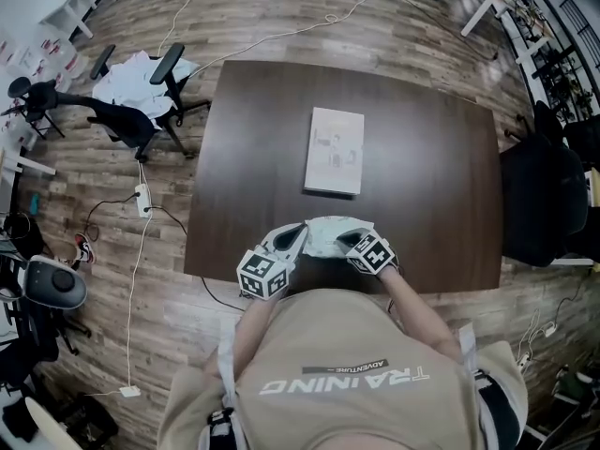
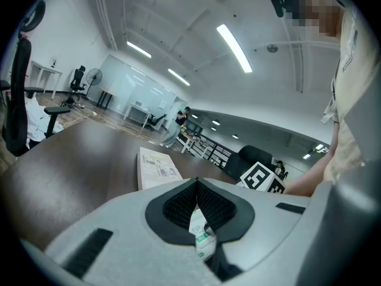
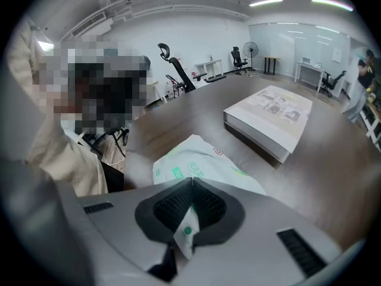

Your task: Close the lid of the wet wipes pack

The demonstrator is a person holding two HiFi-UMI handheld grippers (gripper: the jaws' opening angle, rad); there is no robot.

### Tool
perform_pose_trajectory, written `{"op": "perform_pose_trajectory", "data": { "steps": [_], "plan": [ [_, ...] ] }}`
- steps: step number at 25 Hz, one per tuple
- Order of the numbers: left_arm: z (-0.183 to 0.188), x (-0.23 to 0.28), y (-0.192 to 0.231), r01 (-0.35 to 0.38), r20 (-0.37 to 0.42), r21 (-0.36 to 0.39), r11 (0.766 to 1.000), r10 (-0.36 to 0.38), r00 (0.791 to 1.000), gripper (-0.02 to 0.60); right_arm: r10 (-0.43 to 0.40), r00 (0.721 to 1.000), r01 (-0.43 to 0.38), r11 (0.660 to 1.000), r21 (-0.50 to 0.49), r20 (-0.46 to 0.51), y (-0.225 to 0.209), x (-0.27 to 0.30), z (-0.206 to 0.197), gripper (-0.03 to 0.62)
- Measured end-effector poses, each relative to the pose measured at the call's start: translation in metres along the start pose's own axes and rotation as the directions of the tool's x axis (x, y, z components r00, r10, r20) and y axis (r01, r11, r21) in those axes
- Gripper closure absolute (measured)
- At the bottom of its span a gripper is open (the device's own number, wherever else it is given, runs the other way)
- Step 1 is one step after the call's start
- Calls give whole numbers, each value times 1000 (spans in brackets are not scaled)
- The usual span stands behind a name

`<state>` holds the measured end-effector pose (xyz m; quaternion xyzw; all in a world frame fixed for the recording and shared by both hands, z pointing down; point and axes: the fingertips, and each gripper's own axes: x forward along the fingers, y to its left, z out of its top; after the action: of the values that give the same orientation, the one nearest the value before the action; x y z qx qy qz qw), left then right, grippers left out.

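Head view hides jaw detail; gripper views show L gripper [image 2: 196, 182] pinching wipes pack [image 3: 196, 159] edge; R gripper [image 3: 191, 180] clamped on lid flap [image 3: 186, 234].

Dark table [image 1: 422, 157] on plank floor [image 1: 281, 17], office chair [image 1: 141, 115] nearby.

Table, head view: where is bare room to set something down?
Bare: the wide strips of table left and right of the book, and the far band beyond it. The gap between book and wet wipes pack is narrower. Crowded: the near edge, where left gripper and right gripper both clamp the pack.
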<state>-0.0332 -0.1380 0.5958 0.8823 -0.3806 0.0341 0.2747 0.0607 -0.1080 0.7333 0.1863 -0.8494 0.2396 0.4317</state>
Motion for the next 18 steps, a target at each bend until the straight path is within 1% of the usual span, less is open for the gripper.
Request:
{"op": "perform_pose_trajectory", "data": {
  "steps": [4,8,10,14,18],
  "plan": [
    [-2,6,-7,22,-15,8,1000,-22,1000,572,14,1000,-14,1000,14,15,0,-1,0,580],
    [-7,9,-8,39,-38,9,999,-38,999,572,-1,1000,1,1000,21,25,-1,1,1,580],
    [-9,9,-8,40,-44,10,999,-40,998,572,-5,999,3,999,47,45,-2,1,1,580],
    [-3,9,-10,41,-35,22,999,-40,999,572,7,997,-18,990,137,81,-4,-7,-1,580],
    [11,7,-8,28,-18,42,999,-28,999,572,-4,990,-17,988,152,140,-5,-28,12,580]
  ]
}}
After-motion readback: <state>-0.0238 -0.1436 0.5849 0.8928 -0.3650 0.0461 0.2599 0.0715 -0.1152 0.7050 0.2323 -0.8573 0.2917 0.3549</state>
